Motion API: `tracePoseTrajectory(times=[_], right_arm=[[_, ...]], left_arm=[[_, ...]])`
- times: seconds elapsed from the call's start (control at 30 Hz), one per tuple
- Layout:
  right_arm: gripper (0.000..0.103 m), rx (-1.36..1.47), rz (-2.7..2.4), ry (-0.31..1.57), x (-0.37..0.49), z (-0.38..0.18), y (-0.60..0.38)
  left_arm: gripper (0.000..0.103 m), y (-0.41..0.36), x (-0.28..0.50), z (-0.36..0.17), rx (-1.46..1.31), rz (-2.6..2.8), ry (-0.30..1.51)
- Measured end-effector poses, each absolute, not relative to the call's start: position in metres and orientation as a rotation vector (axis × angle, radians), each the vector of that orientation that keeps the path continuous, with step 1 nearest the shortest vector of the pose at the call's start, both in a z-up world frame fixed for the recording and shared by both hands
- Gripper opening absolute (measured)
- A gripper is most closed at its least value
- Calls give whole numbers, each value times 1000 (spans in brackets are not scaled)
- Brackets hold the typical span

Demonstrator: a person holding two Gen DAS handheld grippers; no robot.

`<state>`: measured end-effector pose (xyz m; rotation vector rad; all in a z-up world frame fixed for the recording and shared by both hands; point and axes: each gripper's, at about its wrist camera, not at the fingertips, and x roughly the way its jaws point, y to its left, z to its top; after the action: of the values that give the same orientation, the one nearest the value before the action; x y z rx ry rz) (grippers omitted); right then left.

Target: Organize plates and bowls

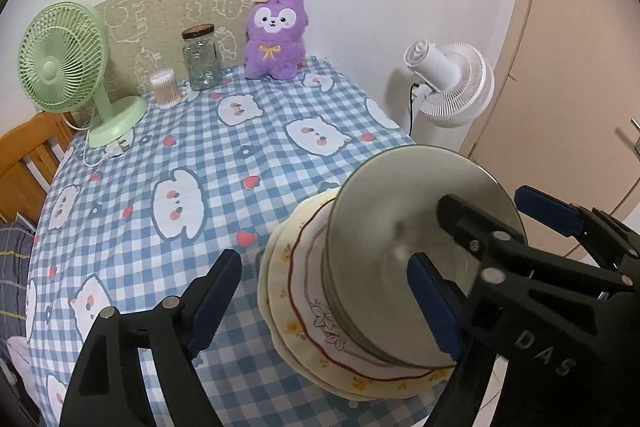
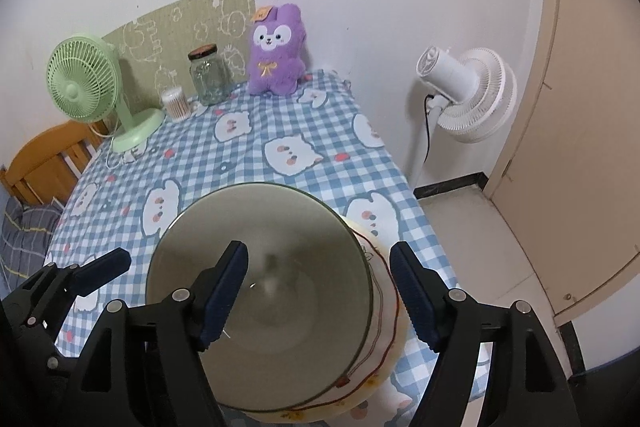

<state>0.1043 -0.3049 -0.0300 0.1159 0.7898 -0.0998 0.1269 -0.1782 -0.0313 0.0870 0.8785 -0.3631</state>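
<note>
A grey-green metal bowl (image 1: 400, 227) (image 2: 260, 287) sits on a stack of two plates: a white plate with a red scalloped rim (image 1: 308, 291) (image 2: 386, 311) on a cream plate with yellow flowers (image 1: 280, 287) (image 2: 360, 391), at the table's near right corner. My left gripper (image 1: 320, 287) is open, one finger left of the stack, the other inside the bowl. My right gripper (image 2: 320, 291) is open and straddles the bowl's right wall, left finger inside, right finger outside over the plates; it also shows in the left wrist view (image 1: 480, 219).
The table has a blue checked cloth (image 1: 200, 155). At its back stand a green desk fan (image 1: 68, 67), a cotton-swab tub (image 1: 163, 87), a glass jar (image 1: 201, 57) and a purple plush (image 1: 276, 35). A white floor fan (image 1: 452, 79) stands right of the table, near a door.
</note>
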Motion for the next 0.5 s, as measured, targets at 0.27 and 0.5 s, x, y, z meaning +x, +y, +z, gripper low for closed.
tracePoseTrajectory(times=[0.27, 0.5], right_arm=[[78, 136, -85, 714, 80, -15, -302], [79, 90, -81, 648, 55, -10, -288]], left_arm=[[88, -167, 105, -14, 91, -358, 796], [92, -156, 83, -8, 123, -352, 727]])
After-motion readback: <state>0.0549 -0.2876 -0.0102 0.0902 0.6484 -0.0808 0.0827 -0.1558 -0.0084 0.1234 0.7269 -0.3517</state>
